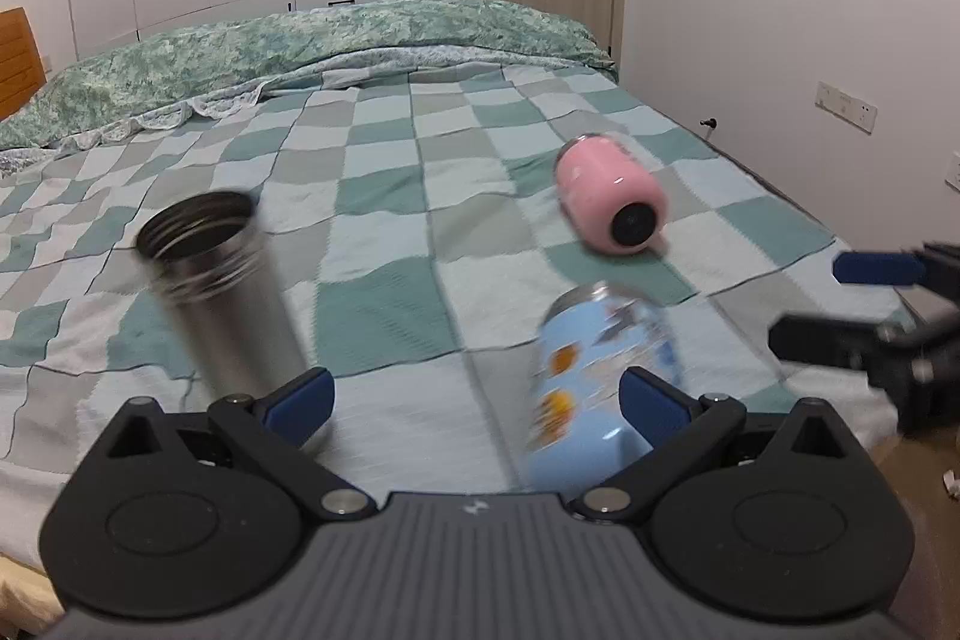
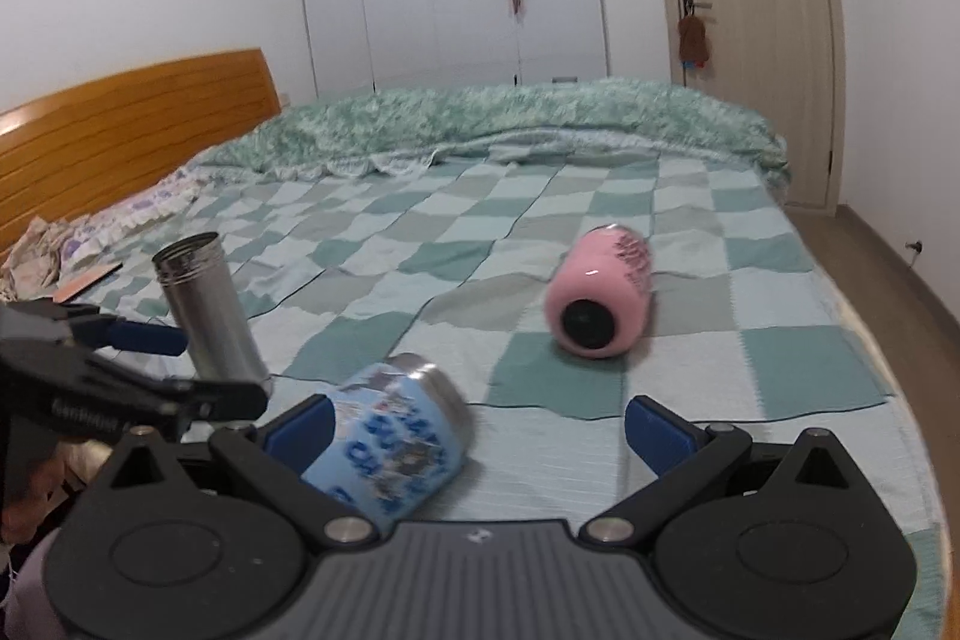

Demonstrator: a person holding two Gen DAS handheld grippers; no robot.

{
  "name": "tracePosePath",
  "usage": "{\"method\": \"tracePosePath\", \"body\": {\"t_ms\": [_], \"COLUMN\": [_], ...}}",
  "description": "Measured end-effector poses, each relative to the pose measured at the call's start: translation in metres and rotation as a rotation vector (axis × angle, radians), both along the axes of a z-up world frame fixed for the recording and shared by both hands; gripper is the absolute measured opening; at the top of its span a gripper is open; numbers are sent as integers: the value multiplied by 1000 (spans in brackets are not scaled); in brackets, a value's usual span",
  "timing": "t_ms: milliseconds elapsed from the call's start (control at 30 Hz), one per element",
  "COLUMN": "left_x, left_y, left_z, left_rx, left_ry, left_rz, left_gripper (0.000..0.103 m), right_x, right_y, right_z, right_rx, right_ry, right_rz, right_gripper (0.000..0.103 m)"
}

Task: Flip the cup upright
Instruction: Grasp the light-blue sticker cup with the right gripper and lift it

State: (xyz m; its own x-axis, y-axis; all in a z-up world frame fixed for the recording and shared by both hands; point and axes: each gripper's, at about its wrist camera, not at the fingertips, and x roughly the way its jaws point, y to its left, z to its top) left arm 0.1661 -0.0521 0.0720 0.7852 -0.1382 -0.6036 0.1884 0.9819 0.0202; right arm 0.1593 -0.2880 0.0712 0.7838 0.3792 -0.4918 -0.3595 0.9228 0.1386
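A: Where are the cups?
B: On the checkered bed. The steel cup stands upright near the front edge; the blue cup and pink cup lie sideways.
A: And the grippers?
B: Left gripper and right gripper both hover with fingers apart, holding nothing, probably lining up on the blue cup.

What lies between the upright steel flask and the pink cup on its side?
Only bare checked bedspread lies between the upright steel flask and the pink cup; the left wrist view shows it best.
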Motion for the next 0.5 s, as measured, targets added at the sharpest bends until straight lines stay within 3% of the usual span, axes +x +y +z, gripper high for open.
{"method": "tracePosePath", "body": {"t_ms": [200, 333, 500], "left_x": [3, 4, 9], "left_y": [40, 57, 65], "left_z": [-25, -34, -42], "left_rx": [-9, -40, -57], "left_ry": [31, 34, 22], "left_rz": [-23, -59, -85], "left_gripper": [103, 103, 103], "right_x": [33, 58, 80], "right_y": [47, 63, 74], "right_z": [-4, -10, -23], "right_rx": [-8, 45, 97], "right_ry": [189, 354, 484], "right_rz": [-41, -109, -205], "right_gripper": [103, 103, 103]}}
